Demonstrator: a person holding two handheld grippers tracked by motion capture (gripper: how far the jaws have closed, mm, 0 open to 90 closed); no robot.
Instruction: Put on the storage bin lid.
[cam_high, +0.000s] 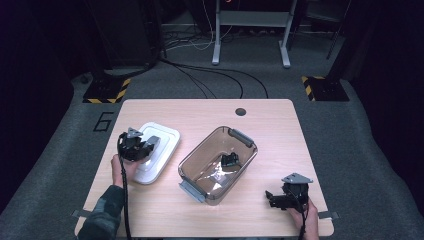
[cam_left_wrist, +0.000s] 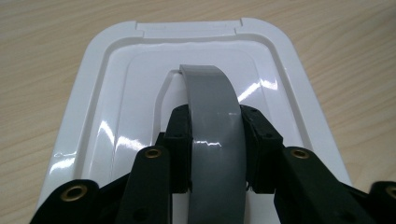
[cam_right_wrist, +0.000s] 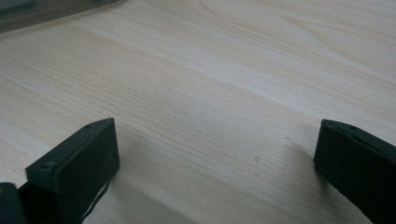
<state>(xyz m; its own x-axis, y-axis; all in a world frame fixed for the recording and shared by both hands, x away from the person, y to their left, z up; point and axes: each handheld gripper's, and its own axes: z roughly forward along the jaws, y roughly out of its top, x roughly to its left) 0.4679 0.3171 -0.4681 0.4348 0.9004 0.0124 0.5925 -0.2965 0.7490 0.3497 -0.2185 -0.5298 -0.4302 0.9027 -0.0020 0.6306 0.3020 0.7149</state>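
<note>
A white lid (cam_high: 161, 150) with a grey arched handle (cam_high: 152, 142) lies on the left half of the wooden table. My left gripper (cam_high: 142, 149) is shut on that grey handle (cam_left_wrist: 214, 135), its two black jaws pressed against the strap's sides, the white lid (cam_left_wrist: 116, 112) spread beneath. A clear plastic container (cam_high: 218, 164) with grey side latches stands at the middle of the table, a small dark object (cam_high: 229, 159) inside it. My right gripper (cam_high: 276, 198) rests near the front right edge, open, with bare wood between its jaws (cam_right_wrist: 215, 149).
The wooden table (cam_high: 260, 130) has a dark round hole (cam_high: 240, 111) near its far edge. Beyond it are grey carpet, black cables, hazard-striped bases (cam_high: 106, 91) and a metal stand.
</note>
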